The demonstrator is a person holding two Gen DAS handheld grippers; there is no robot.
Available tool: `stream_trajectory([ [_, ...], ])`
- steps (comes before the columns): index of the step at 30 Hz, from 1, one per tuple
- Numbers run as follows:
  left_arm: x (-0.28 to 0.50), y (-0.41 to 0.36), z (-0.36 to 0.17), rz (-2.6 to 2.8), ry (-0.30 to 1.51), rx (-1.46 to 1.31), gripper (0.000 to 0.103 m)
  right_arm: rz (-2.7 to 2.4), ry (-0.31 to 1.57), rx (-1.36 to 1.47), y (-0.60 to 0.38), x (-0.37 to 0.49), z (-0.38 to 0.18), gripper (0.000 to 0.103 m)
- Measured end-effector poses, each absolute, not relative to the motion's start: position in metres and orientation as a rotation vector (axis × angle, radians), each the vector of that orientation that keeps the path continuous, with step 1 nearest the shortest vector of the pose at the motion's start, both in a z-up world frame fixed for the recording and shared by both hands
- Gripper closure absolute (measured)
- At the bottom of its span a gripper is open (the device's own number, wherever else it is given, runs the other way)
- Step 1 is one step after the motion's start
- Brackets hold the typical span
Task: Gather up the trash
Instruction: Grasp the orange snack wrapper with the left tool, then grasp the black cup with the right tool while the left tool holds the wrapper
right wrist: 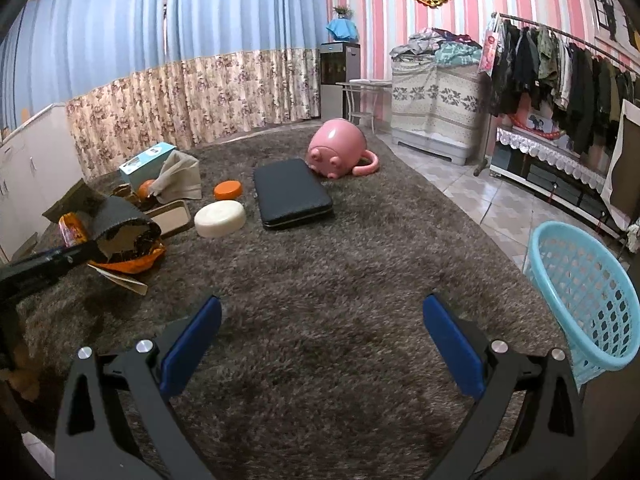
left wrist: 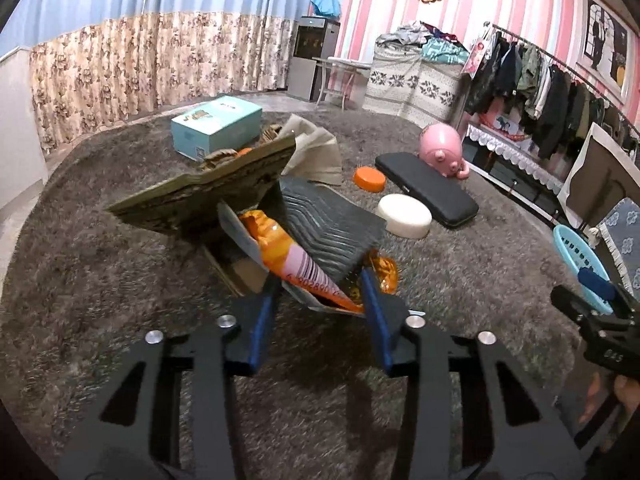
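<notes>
The left tool [left wrist: 320, 280] pinches a bundle of trash: an orange wrapper [left wrist: 292, 256] with a barcode, wedged among grey cardboard [left wrist: 332, 224] and a brown printed sheet [left wrist: 208, 192], all held just above the carpet [left wrist: 100, 280]. More orange wrapper [left wrist: 384, 272] bulges past the right pad. The right tool [right wrist: 322, 312] stands spread and empty over bare carpet. Just to its right a blue basket [right wrist: 584, 292] stands tilted at the carpet's edge; what can be seen of its inside holds nothing. Beyond the bundle lie a white puck [left wrist: 404, 216], an orange lid [left wrist: 370, 179], a black case [left wrist: 428, 188] and a tipped pink pot [left wrist: 440, 148], its opening hidden. Farther left sit a teal box [left wrist: 216, 126], closed, and a beige cloth [left wrist: 316, 148].
</notes>
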State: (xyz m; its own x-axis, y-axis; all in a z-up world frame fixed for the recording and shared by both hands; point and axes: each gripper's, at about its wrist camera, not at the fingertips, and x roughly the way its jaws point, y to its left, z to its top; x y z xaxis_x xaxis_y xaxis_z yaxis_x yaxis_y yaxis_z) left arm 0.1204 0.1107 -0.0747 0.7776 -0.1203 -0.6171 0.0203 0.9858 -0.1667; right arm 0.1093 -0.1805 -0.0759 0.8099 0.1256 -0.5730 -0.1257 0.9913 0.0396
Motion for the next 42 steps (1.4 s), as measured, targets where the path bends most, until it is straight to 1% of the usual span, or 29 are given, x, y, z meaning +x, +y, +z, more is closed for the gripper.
stream_trajectory([
  [3, 0.110, 0.118, -0.066, -0.067, 0.651, -0.163, 0.065, 0.145, 0.615, -0.005, -0.177, 0.108, -0.076, 0.005],
  [5, 0.103, 0.122, -0.063, -0.074, 0.639, -0.167, 0.073, 0.149, 0.611, -0.013, -0.176, 0.106, -0.075, 0.005],
  [6, 0.102, 0.124, -0.062, -0.076, 0.637, -0.165, 0.082, 0.149, 0.609, -0.015, -0.175, 0.106, -0.075, 0.005],
  [8, 0.099, 0.128, -0.060, -0.079, 0.633, -0.160, 0.086, 0.150, 0.609, -0.012, -0.175, 0.106, -0.075, 0.005],
  [10, 0.097, 0.131, -0.060, -0.076, 0.633, -0.150, 0.093, 0.153, 0.612, -0.005, -0.175, 0.105, -0.075, 0.005],
  [14, 0.095, 0.137, -0.058, -0.063, 0.630, -0.155, 0.097, 0.163, 0.611, -0.018, -0.169, 0.103, -0.074, 0.005],
  [18, 0.084, 0.142, -0.041, -0.051, 0.580, -0.153, 0.102, 0.177, 0.613, -0.027, -0.162, 0.105, -0.073, 0.005],
  [24, 0.066, 0.156, -0.005, -0.017, 0.484, -0.128, 0.102, 0.231, 0.608, -0.054, -0.136, 0.110, -0.071, 0.005],
  [28, 0.058, 0.172, 0.002, 0.033, 0.463, -0.097, 0.102, 0.282, 0.605, -0.073, -0.115, 0.114, -0.070, 0.005],
  [38, 0.047, 0.247, -0.024, 0.193, 0.518, -0.150, 0.103, 0.457, 0.598, -0.146, -0.039, 0.136, -0.071, 0.005],
  [42, 0.048, 0.260, -0.033, 0.201, 0.526, -0.181, 0.103, 0.464, 0.612, -0.217, -0.007, 0.152, -0.079, 0.005],
])
